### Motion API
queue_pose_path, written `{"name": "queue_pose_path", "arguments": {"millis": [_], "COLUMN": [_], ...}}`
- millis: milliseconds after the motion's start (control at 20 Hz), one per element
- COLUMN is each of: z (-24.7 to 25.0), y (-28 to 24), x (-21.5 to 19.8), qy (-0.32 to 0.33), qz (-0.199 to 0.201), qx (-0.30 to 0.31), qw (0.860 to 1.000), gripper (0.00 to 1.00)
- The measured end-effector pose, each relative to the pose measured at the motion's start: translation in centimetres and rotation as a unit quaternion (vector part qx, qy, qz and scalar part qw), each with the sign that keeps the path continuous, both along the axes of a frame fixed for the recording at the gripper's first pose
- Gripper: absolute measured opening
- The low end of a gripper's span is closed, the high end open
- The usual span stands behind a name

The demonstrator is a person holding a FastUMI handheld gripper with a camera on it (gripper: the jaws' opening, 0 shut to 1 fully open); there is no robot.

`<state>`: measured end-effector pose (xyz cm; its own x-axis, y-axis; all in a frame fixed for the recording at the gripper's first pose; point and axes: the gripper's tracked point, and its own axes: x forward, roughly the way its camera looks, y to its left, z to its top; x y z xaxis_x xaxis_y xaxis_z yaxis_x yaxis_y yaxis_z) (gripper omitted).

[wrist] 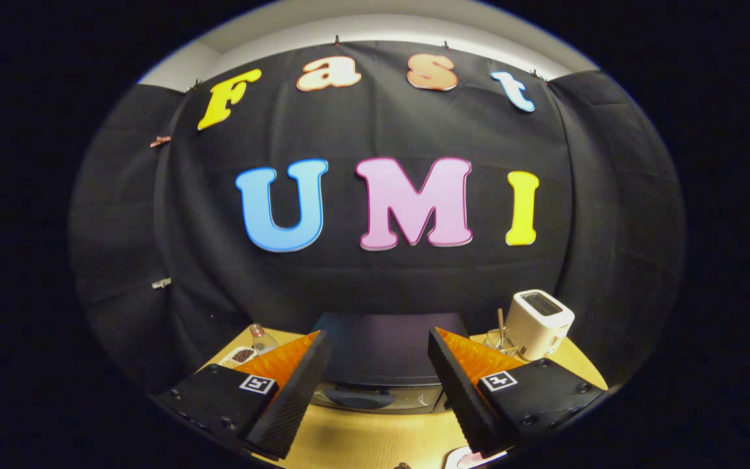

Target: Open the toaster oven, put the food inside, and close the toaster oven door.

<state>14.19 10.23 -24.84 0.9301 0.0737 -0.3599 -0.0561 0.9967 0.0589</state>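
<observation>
Here the toaster oven (385, 355) sits just beyond the open, empty claw (378, 371).

The gripper (378, 391) stands open, its matt black fingers (293, 397) ribbed on the inner faces. Between them, at twelve o'clock, the toaster oven (385, 355) looks dark and faintly glossy, perhaps metal. The table (375, 443) is smooth pale wood. At two o'clock, a toaster (540, 322) of glossy white plastic.

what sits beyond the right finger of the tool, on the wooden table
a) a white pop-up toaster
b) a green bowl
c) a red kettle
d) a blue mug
a: a white pop-up toaster with a slot on top stands on the light wooden table beyond the right finger of the open black tool, off to the side of the dark toaster oven between the fingers.
</observation>
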Motion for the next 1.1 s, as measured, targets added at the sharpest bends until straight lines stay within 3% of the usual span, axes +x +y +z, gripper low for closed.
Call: {"name": "queue_pose_path", "arguments": {"millis": [350,650,1100], "z": [-13.3,-17.0,-17.0], "y": [1.4,2.6,2.7], "x": [2.0,2.9,0.7], "qy": [0.117,0.140,0.140], "qz": [-0.019,-0.015,-0.022], "qx": [0.010,-0.019,-0.015], "qw": [0.993,0.990,0.990], "gripper": [0.99,0.99,1.00]}}
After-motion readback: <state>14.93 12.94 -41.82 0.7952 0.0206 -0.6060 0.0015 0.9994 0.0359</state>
